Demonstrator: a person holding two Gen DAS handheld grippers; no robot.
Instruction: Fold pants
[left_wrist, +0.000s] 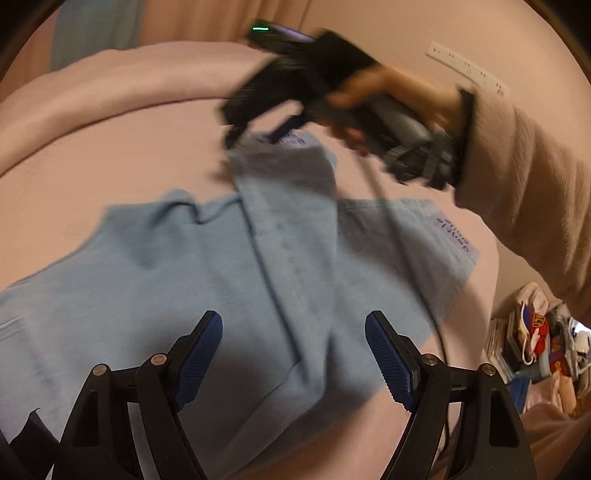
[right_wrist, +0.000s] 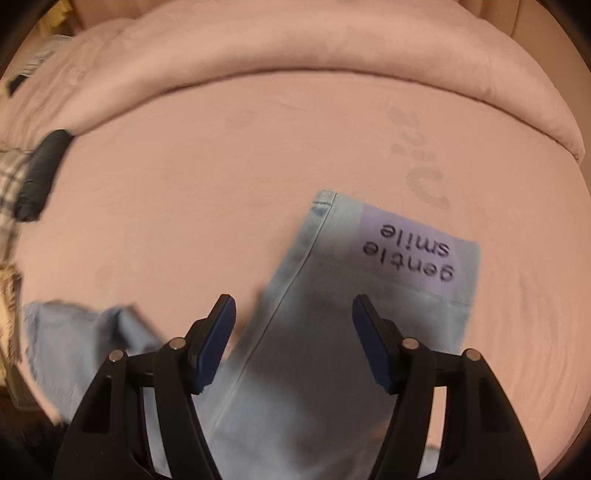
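Light-blue pants (left_wrist: 207, 258) mid-bed (right_wrist: 184, 166) | left gripper (left_wrist: 293, 354) spread, empty | right gripper (right_wrist: 293, 339) spread above leg hem | pinch hem squarely, align edges.

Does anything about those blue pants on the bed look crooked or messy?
Yes. One leg of the pants lies slanted across the rest instead of lining up, so the two printed hems point different ways. A wrinkle bunches near the far edge.

pants (left_wrist: 207, 266) on bed (left_wrist: 110, 155), leg crossed over
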